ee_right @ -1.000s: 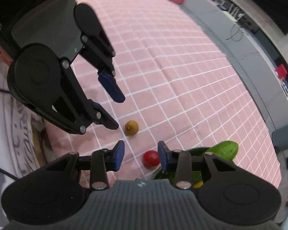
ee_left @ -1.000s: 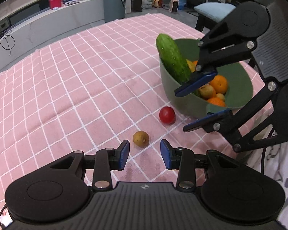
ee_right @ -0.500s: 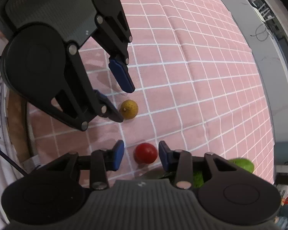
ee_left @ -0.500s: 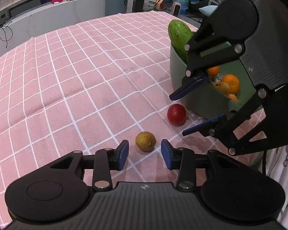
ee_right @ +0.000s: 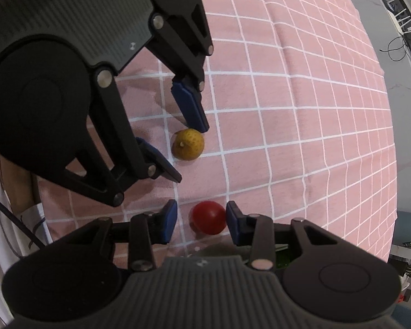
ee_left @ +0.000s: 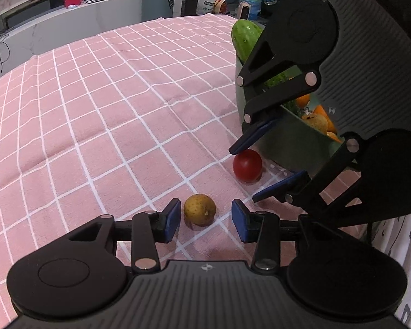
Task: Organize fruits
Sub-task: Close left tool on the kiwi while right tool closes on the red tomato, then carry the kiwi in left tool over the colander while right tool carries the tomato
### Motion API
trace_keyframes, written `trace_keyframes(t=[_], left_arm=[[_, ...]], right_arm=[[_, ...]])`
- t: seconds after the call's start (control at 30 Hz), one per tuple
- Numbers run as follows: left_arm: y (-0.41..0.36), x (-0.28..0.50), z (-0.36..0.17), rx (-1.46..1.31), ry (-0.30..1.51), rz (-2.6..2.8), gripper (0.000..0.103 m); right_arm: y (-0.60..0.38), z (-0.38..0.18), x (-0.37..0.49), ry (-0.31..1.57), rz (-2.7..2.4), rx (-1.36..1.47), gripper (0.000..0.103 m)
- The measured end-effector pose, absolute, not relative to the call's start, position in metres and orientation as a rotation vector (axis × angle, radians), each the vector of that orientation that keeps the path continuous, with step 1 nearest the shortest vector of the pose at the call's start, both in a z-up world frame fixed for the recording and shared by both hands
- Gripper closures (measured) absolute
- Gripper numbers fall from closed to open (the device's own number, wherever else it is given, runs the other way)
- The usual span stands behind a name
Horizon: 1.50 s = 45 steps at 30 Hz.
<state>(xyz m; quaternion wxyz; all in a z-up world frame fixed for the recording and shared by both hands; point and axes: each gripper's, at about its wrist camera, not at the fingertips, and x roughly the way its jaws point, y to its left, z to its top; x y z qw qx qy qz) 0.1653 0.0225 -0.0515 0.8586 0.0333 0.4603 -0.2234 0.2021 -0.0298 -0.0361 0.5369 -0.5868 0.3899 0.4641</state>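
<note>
The pink checked tablecloth [ee_left: 101, 115] carries everything, and the green bowl [ee_left: 285, 139] stands toward its right edge in the left wrist view, already loaded with a cucumber [ee_left: 245, 39] leaning out over the rim and several oranges [ee_left: 319, 120]. 2 fruits are left on the cloth near the table's near edge: a red tomato [ee_left: 247, 165] just beside the foot of the bowl, and a small yellow-brown fruit [ee_left: 200, 209] near it, further from the bowl.

The left gripper [ee_left: 205, 219] is held spread, with the yellow-brown fruit between its blue pads and closer to the left one; no contact can be seen. The right gripper [ee_right: 201, 220] is likewise spread around the tomato, with the right pad very near or touching its side.

The main risk is judged to be rolling: both fruits are round, and an off-centre closure could squeeze either one out of the pads and toward the near edge. Because the 2 grippers are working close together, a collision between their fingers is also possible. The tomato could be bruised by too firm a pinch, and the bowl could be nudged by the right gripper.

The bowl's contents are shown only by the left wrist view; in the right wrist view the bowl is almost wholly hidden behind the gripper body. The stem nub on the yellow-brown fruit is shown more plainly by the right wrist view.
</note>
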Motion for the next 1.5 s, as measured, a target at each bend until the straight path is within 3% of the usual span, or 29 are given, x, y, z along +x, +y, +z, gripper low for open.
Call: trace_keyframes(t=[0.2,0.47,0.7,0.87,0.93,1.0,1.5], left_arm=[[0.029,0.167,-0.052,0.011,0.975,-0.498,0.053],[0.031,0.169,-0.052,-0.023,0.972,-0.501,0.051],[0.035,0.169,-0.052,-0.035,0.971,-0.476,0.076],[0.034,0.167,-0.054,-0.03,0.969,-0.466,0.076],[0.035,0.164,-0.053,-0.034,0.972,-0.458,0.077],[0.036,0.163,-0.053,-0.042,0.978,-0.439,0.077],[0.042,0.146,-0.008,-0.089,0.945,-0.322,0.077]], right_arm=[[-0.029,-0.031,0.21,0.943,1.109,-1.374,0.082],[-0.023,-0.036,0.219,0.978,1.113,-1.379,0.081],[-0.017,-0.04,0.211,0.975,1.106,-1.461,0.079],[-0.01,-0.05,0.201,0.958,1.086,-1.536,0.074],[-0.009,-0.052,0.199,0.949,1.073,-1.547,0.081],[-0.007,-0.052,0.198,0.942,1.061,-1.548,0.081],[-0.016,0.011,0.172,0.838,1.107,-1.24,0.082]])
